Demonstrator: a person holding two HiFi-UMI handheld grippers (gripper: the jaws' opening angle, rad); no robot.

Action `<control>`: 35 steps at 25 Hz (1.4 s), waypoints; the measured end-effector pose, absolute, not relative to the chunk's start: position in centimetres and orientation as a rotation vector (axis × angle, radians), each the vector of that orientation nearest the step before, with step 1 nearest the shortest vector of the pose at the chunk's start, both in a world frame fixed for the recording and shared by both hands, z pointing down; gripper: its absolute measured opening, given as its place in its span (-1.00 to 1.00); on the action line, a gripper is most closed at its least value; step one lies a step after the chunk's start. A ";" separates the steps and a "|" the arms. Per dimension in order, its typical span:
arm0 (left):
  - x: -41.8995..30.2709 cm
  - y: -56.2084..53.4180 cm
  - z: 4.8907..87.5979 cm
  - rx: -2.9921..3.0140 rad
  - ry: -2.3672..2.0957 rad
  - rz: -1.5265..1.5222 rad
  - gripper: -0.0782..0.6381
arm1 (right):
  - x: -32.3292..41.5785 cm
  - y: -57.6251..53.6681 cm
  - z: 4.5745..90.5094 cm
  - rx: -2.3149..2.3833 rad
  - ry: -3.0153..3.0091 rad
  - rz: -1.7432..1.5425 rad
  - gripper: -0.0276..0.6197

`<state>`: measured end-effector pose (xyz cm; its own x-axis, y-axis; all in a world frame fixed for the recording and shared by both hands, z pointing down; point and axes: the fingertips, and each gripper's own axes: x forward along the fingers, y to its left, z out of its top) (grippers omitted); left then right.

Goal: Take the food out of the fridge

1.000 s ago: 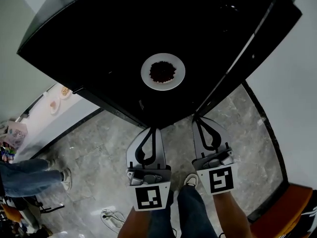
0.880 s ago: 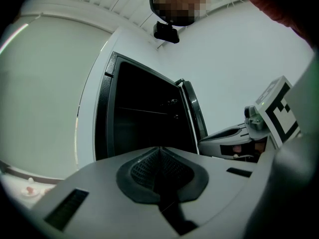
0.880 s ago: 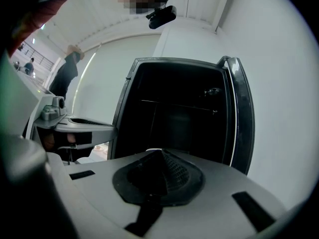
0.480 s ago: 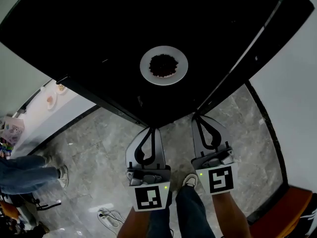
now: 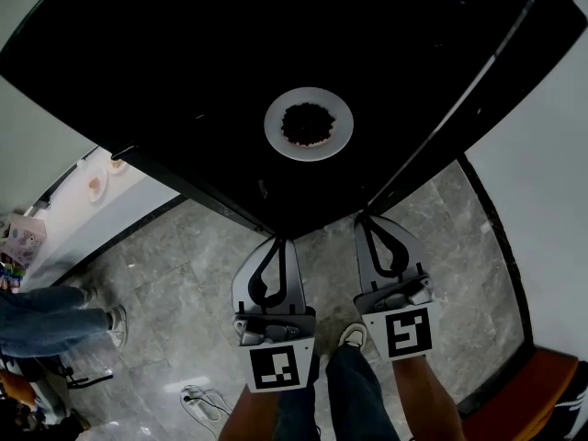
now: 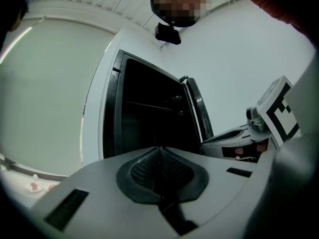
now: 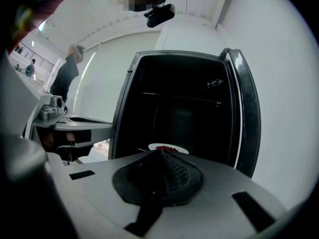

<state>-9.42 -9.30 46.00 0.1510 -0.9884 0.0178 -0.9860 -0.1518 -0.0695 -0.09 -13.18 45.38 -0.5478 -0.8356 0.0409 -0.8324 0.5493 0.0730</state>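
The fridge (image 5: 184, 72) stands open, its inside dark. A white plate of dark red food (image 5: 309, 124) rests on a shelf inside; the right gripper view shows the plate (image 7: 168, 148) just past the jaw tips. My left gripper (image 5: 278, 240) and right gripper (image 5: 364, 217) hang side by side over the floor, short of the fridge's lower edge, both pointing at it. Both are shut with nothing in them: the pads meet in the left gripper (image 6: 160, 148) view and in the right gripper (image 7: 160, 152) view. The fridge door (image 7: 244, 118) stands open at the right.
A white counter (image 5: 83, 219) with small dishes runs at the left. A bystander's legs in jeans (image 5: 46, 315) stand at the lower left. A cable (image 5: 207, 398) lies on the grey tiled floor. A brown-orange object (image 5: 537, 389) sits at the bottom right.
The head view has shifted a little, so the plate sits slightly higher and further right. The bystander's legs have moved left. Both grippers stay shut and almost still.
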 end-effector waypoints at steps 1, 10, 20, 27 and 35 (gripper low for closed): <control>-9.5 -9.3 46.0 -2.351 2.020 -0.090 -0.74 | -0.1 -13.3 45.3 1.458 -2.705 -0.065 -0.85; -9.4 -9.4 46.1 -2.355 2.026 -0.092 -0.74 | -0.7 -14.0 47.3 1.359 -2.721 0.052 -0.84; -9.9 -9.7 45.7 -2.345 2.030 -0.099 -0.74 | -1.3 -15.3 47.9 1.332 -2.868 0.421 -0.84; -10.2 -9.8 45.6 -2.336 2.041 -0.098 -0.74 | -1.9 -16.7 48.5 1.308 -2.953 0.821 -0.84; -10.8 -10.0 45.3 -2.326 2.045 -0.093 -0.74 | -2.1 -18.8 49.2 1.320 -2.972 1.337 -0.83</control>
<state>-10.78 -9.97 45.29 0.1274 -0.9917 0.0168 -0.9892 -0.1283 -0.0714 -2.09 -18.84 49.19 -0.6587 -0.7516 -0.0336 -0.4734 0.4488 -0.7579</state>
